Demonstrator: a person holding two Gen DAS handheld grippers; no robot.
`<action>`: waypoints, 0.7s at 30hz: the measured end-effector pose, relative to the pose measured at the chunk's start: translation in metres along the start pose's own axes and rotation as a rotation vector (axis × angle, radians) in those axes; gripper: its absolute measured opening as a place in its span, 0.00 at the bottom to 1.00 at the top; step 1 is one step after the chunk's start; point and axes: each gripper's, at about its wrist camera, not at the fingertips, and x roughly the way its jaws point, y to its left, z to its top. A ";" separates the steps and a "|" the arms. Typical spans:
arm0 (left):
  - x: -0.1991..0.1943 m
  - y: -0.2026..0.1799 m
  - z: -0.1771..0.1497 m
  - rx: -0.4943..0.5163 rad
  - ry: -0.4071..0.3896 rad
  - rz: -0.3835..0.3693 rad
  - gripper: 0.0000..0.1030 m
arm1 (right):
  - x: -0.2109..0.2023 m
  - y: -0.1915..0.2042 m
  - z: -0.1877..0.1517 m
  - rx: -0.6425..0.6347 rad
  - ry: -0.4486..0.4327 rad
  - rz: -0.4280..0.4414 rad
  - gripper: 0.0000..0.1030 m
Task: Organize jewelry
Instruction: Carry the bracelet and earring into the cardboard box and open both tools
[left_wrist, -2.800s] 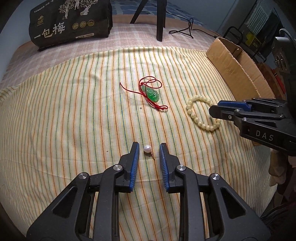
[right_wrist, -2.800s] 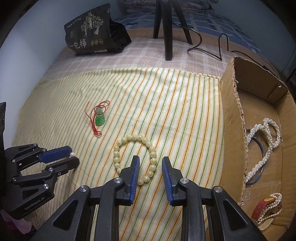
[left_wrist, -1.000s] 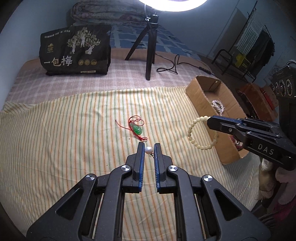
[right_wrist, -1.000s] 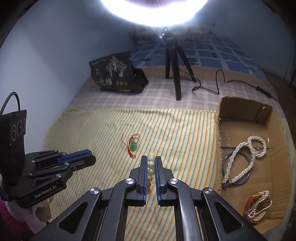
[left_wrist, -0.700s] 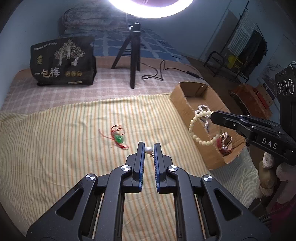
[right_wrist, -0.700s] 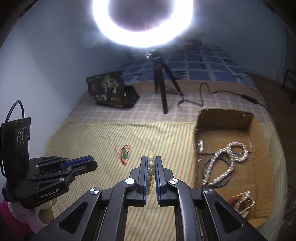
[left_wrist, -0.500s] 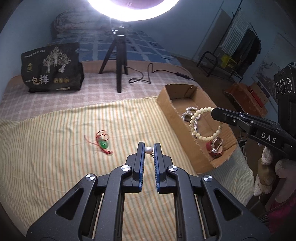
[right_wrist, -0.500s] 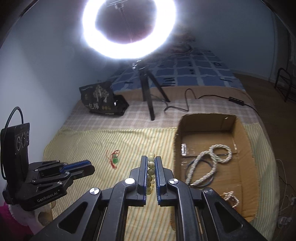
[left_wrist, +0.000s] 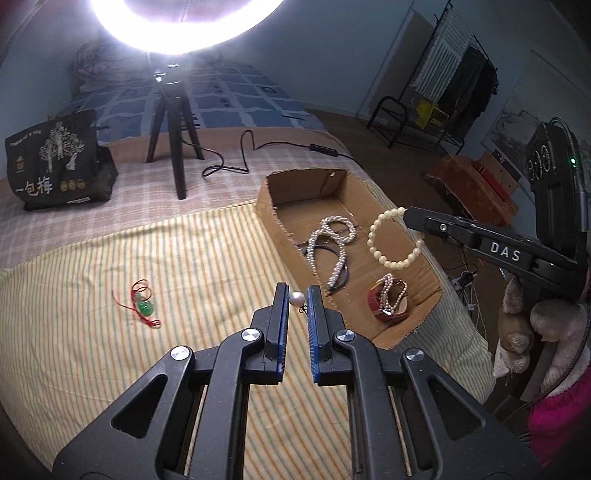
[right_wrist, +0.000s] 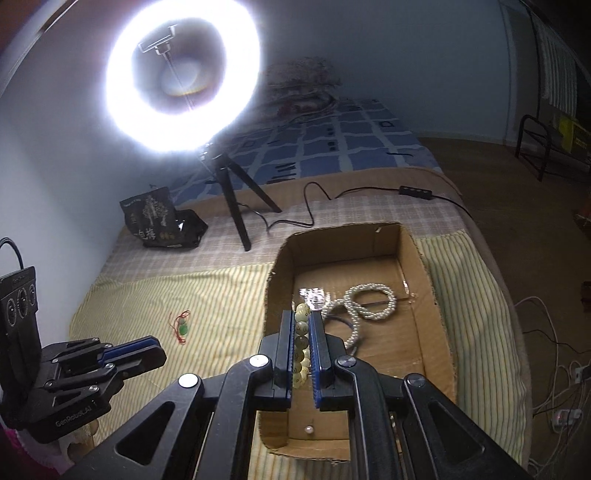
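My left gripper is shut on a small pearl earring, held in the air over the striped cloth just left of the cardboard box. My right gripper is shut on a cream bead bracelet, which hangs as a ring over the box's inside. From the right wrist view the left gripper shows at the lower left. In the box lie a pearl necklace, a red strap with pearls and a loose pearl. A green pendant on red cord rests on the cloth.
A ring light on a black tripod stands behind the cloth, its cable trailing right. A black printed bag sits at the back left. The bed's right edge drops off just beyond the box.
Both grippers lifted off the cloth with their catches and travelled right. The bracelet now hangs over the box, and the earring is beside its left wall.
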 end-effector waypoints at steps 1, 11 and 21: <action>0.002 -0.003 0.000 0.004 0.002 -0.002 0.07 | 0.000 -0.004 -0.001 0.005 0.001 -0.003 0.05; 0.025 -0.039 0.000 0.054 0.016 -0.012 0.07 | 0.007 -0.034 0.000 0.052 0.015 -0.028 0.05; 0.044 -0.065 -0.006 0.106 0.040 -0.014 0.07 | 0.021 -0.051 -0.001 0.078 0.046 -0.030 0.05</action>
